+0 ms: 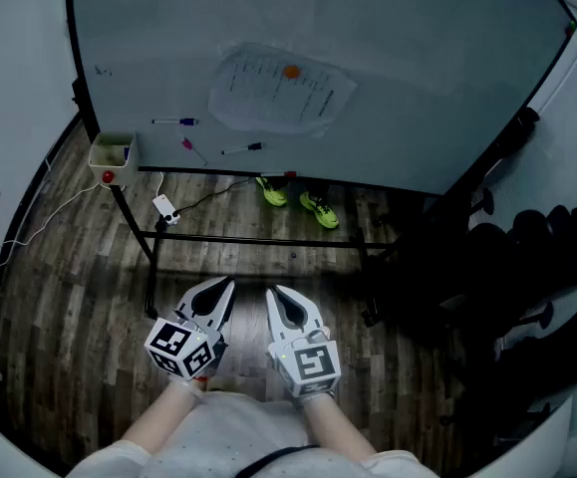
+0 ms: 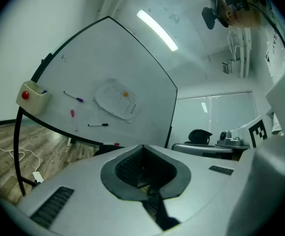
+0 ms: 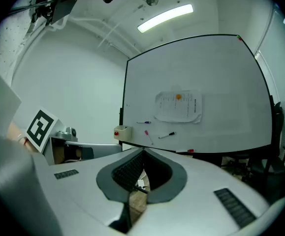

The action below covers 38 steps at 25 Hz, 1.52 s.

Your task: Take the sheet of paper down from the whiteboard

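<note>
A printed sheet of paper (image 1: 280, 90) hangs on the whiteboard (image 1: 398, 58), pinned by an orange round magnet (image 1: 290, 71). The left gripper view shows the same sheet of paper (image 2: 116, 99) and so does the right gripper view, where the sheet of paper (image 3: 178, 106) sits mid-board. My left gripper (image 1: 226, 286) and right gripper (image 1: 274, 295) are held close to my body, side by side, well short of the board. Both are shut with nothing between the jaws.
Three markers (image 1: 175, 121) cling to the board below the sheet. A small tray (image 1: 113, 152) with a red magnet hangs at the board's left corner. A white power strip (image 1: 165, 209) and yellow-green shoes (image 1: 318, 210) lie under the board's stand; dark chairs (image 1: 527, 267) stand right.
</note>
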Tool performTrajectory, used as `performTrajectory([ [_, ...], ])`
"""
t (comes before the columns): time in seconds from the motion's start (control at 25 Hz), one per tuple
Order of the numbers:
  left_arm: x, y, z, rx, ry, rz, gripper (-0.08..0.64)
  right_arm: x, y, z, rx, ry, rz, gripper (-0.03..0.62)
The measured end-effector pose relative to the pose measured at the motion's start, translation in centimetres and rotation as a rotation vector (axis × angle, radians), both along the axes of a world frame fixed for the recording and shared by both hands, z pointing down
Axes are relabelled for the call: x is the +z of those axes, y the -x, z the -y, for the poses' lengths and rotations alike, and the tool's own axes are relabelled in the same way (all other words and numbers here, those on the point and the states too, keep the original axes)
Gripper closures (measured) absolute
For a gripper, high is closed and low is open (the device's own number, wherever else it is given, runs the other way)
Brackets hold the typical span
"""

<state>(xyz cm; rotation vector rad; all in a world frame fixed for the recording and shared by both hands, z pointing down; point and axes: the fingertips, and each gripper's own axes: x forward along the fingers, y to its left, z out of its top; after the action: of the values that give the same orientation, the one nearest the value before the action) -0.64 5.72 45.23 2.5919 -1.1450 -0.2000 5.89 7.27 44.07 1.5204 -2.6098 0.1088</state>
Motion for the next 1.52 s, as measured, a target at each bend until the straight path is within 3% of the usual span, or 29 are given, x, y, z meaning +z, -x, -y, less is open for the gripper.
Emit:
performTrajectory([
  [1.04,0.7,-2.0,-2.2,-0.021,0.008,0.025,0.545,0.7,-2.3,-2.1,-0.001,0.006,0.027,0.572],
  [1.52,1.3,-3.0,1.6,-0.031,0.01,0.015,0.545,1.1,-3.6,1.4,-0.001,0.001,0.015,0.572],
])
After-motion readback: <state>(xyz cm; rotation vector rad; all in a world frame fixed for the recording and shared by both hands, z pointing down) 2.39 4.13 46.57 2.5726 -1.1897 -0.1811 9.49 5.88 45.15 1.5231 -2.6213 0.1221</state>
